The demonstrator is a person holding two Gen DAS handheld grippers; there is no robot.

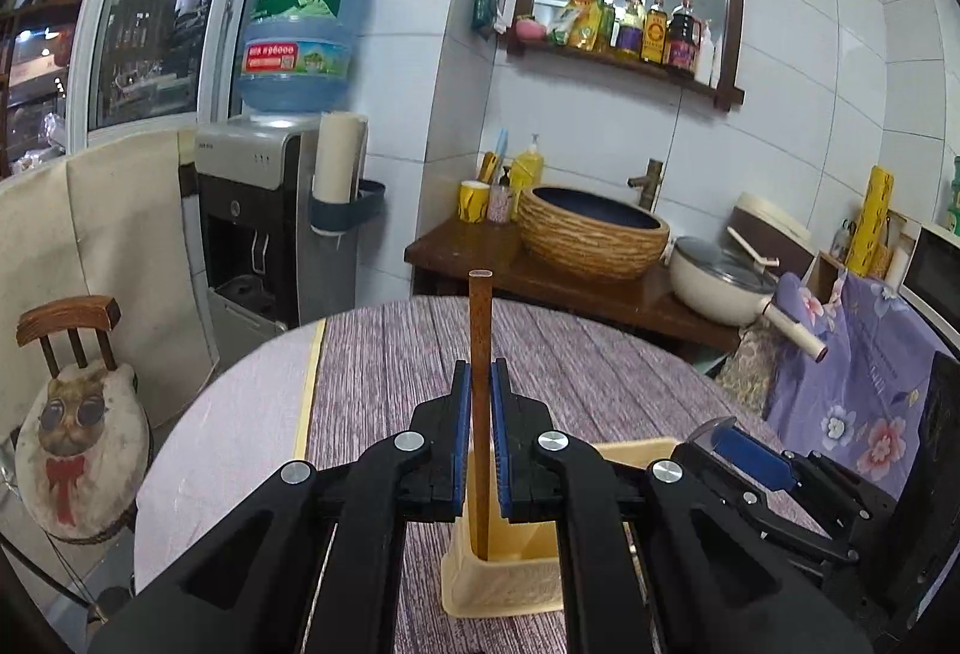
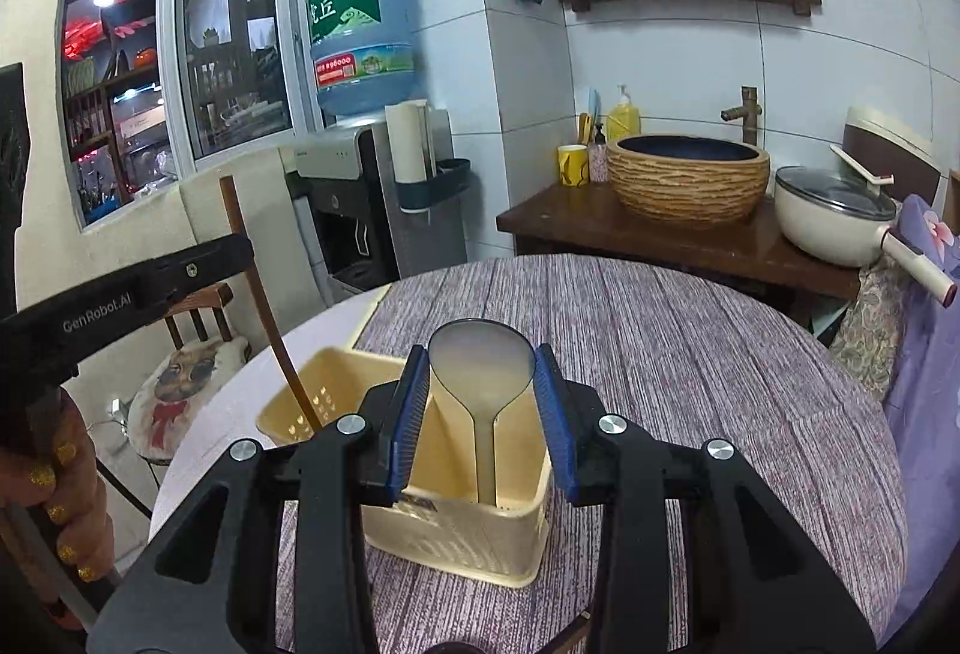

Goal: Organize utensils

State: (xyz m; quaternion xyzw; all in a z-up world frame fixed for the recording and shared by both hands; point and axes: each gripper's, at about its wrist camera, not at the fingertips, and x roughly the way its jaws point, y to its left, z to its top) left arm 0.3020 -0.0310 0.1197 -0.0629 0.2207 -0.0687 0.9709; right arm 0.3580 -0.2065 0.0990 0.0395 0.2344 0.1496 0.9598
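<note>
A cream plastic utensil basket [image 1: 504, 582] with a middle divider stands on the round table. My left gripper [image 1: 480, 372] is shut on a brown wooden chopstick [image 1: 480, 318], which stands upright with its lower end inside the basket. In the right wrist view the chopstick [image 2: 270, 330] leans into the left compartment of the basket [image 2: 468, 534]. My right gripper [image 2: 482, 351] is shut on the bowl of a metal spoon [image 2: 480, 378], whose handle hangs down into the right compartment. The left gripper [image 2: 240, 249] shows at the left edge, held by a hand [image 2: 54, 474].
The table [image 2: 660, 354] has a purple-grey striped cloth. Behind it are a wooden counter [image 2: 600, 228] with a woven basin [image 2: 687, 186] and a lidded pot [image 2: 834, 216]. A water dispenser [image 1: 270, 234] and a chair with a cat cushion [image 1: 78, 450] stand at the left.
</note>
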